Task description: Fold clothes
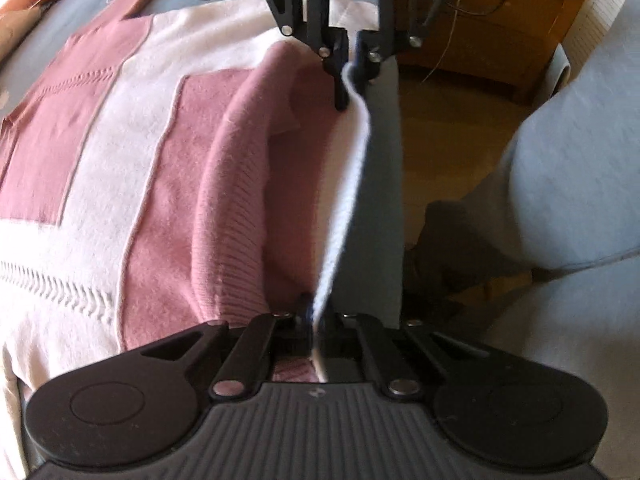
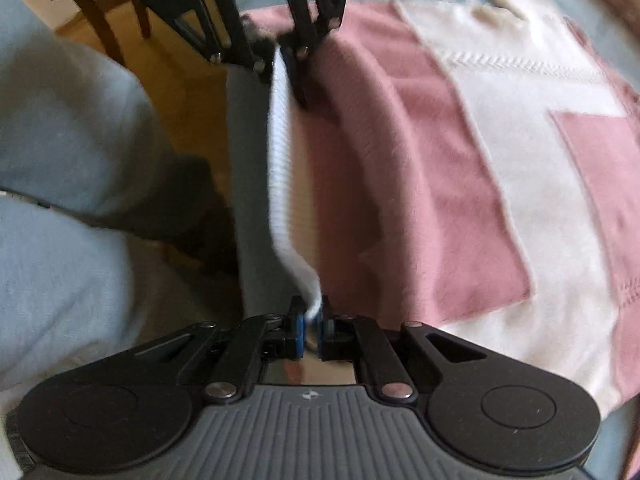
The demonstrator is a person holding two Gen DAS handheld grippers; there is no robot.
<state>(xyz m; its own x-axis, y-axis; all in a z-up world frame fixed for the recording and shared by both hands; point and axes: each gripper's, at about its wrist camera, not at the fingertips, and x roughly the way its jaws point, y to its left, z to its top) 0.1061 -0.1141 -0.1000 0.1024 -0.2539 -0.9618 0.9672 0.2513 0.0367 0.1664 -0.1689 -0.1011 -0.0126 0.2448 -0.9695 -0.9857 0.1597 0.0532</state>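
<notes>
Sweater (image 1: 132,168) in pink and cream patchwork knit lies spread on a bed with a grey-blue sheet (image 1: 384,184), its ribbed white hem (image 1: 348,184) pulled into a raised ridge along the bed's edge. Nearest the left wrist camera, the left tool (image 1: 316,320) is pressed together on one end of that hem, the white rib running up out of its jaws. In the right wrist view, the right tool (image 2: 312,320) pinches the other end of the same hem (image 2: 280,160), a small tuft of white knit caught between its blue-edged pads (image 2: 299,330), which stand only slightly apart. Each tool shows at the far end of the ridge in the other's camera: the right tool (image 1: 348,64) at the top of the left view, the left tool (image 2: 280,60) at the top of the right view. Beside the hem, a pink sleeve (image 1: 240,184) lies folded over the sweater's body, its ribbed cuff (image 1: 236,268) towards the left tool. Off the bed's edge sits the person's pale blue clothing (image 1: 560,168), close to both cameras. Beyond it lies a wooden floor (image 1: 436,152), and farther off a wooden bedside cabinet (image 1: 492,36) in the left view and chair legs (image 2: 104,28) in the right view.
</notes>
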